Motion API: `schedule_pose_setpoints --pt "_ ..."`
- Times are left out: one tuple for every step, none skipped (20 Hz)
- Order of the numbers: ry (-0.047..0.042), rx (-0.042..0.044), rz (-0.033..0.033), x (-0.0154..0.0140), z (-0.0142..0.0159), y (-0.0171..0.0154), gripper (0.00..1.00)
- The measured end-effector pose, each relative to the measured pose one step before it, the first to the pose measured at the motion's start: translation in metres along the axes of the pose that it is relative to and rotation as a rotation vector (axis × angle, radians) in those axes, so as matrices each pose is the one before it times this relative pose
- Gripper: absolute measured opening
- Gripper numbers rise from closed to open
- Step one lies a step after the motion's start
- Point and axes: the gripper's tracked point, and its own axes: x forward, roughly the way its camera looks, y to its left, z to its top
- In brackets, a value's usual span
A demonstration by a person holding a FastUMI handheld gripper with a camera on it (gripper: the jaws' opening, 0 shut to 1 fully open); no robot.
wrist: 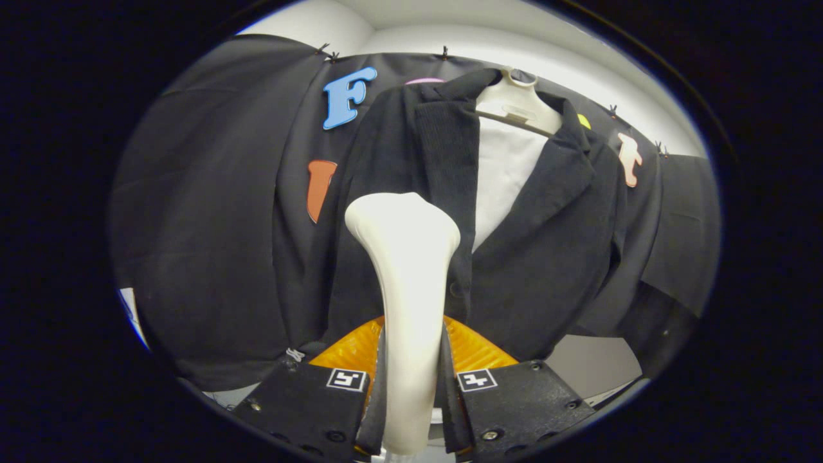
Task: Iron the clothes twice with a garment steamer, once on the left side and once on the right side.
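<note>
Here gripper (411, 366) fingers clamp the white garment steamer (405, 257), its head against the hanging black jacket's (533, 257) left front panel.

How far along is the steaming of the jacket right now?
Done: the hand-held gripper is shut on the white garment steamer, so pickup is complete. In hand: the steamer head is against the left panel of the black jacket, near the lapel, on its white hanger. Left: one frame cannot show which passes are finished; the other side probably remains.
</note>
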Motion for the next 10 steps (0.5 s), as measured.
schedule_pose_setpoints --pt "0.01213 -0.00244 0.00340 0.00063 -0.00839 0.00147 0.38" --pt "0.01249 -0.00089 0.00437 0.00154 -0.00856 0.00219 0.38" --pt "0.01708 -0.00018 0.00873 0.00120 -0.01058 0.00301 0.38" --pt "0.01365 0.00212 0.00714 0.00197 -0.00838 0.00345 0.38" --pt "0.01142 0.00251 0.00479 0.00170 -0.01015 0.00248 0.38" --pt "0.01215 -0.00387 0.00334 0.00235 -0.00741 0.00197 0.38" --pt "0.01528 -0.00194 0.00516 0.00171 -0.01005 0.00242 0.38" --pt "0.01191 -0.00267 0.00470 0.00097 -0.00835 0.00267 0.38" --pt "0.01502 -0.00262 0.00330 0.00163 -0.01192 0.00269 0.38" --pt "0.01270 -0.00143 0.00223 0.00211 -0.00833 0.00223 0.38"
